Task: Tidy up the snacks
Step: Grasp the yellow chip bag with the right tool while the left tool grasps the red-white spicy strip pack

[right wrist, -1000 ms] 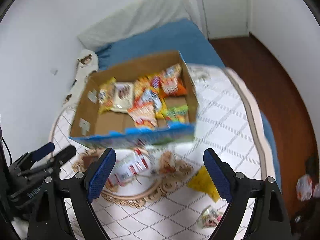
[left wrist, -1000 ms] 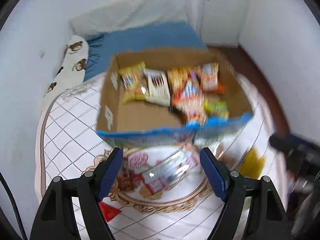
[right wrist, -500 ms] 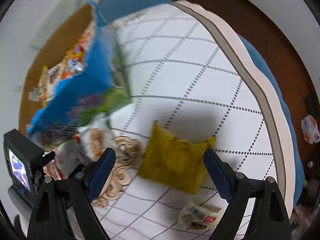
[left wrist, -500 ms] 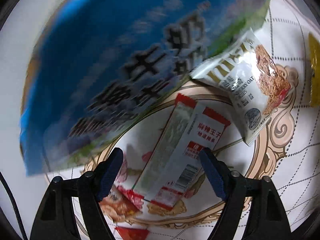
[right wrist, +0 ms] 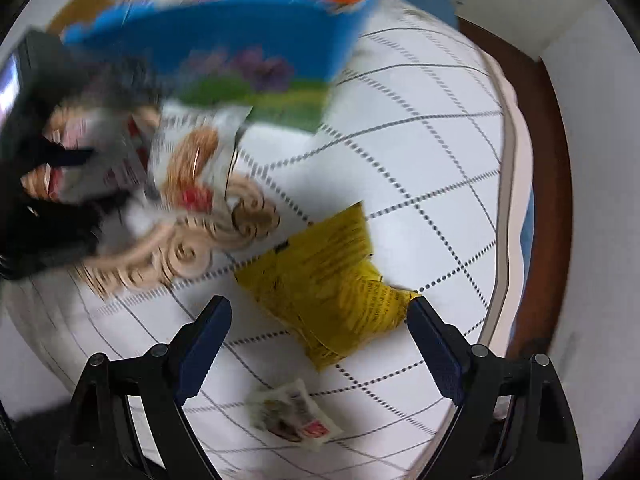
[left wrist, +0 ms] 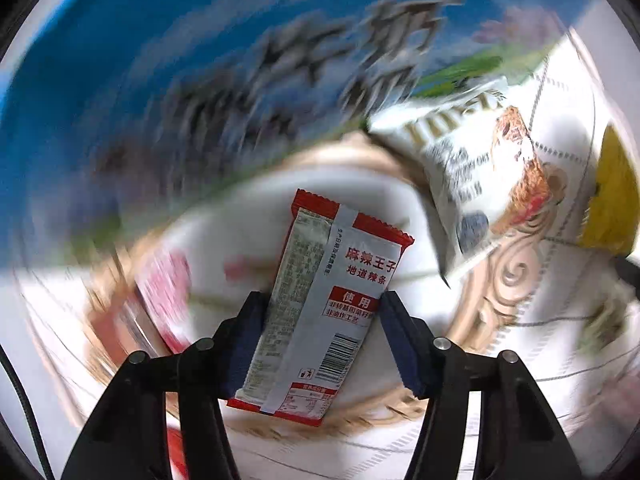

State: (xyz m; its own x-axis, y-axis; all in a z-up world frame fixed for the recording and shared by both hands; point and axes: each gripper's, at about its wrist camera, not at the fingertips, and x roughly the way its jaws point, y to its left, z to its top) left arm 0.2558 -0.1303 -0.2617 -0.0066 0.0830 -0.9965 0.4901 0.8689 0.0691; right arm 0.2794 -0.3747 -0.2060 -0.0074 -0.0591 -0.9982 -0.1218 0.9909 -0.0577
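A red and silver snack packet (left wrist: 332, 300) lies lengthwise between the blue pads of my left gripper (left wrist: 320, 308). Its jaws are closing, and both pads touch the packet's long edges. My right gripper (right wrist: 318, 308) hangs open just above a crumpled yellow packet (right wrist: 332, 280), which sits between its wide-set fingers without touching them. The cardboard box (right wrist: 240, 36) with the blue printed side holds several snacks behind both grippers. In the left wrist view that blue box side (left wrist: 180, 80) fills the top, blurred.
A white oat-snack packet (left wrist: 480, 172) leans against the box front. A small white packet (right wrist: 292, 416) lies near the right gripper. The round table's grid-patterned white cloth (right wrist: 420, 140) ends at an edge on the right, with brown floor (right wrist: 556, 184) beyond.
Both grippers came down from a high view of the box to just above the table. The left jaws narrowed onto the red and silver packet. The right jaws stayed wide over the yellow packet.
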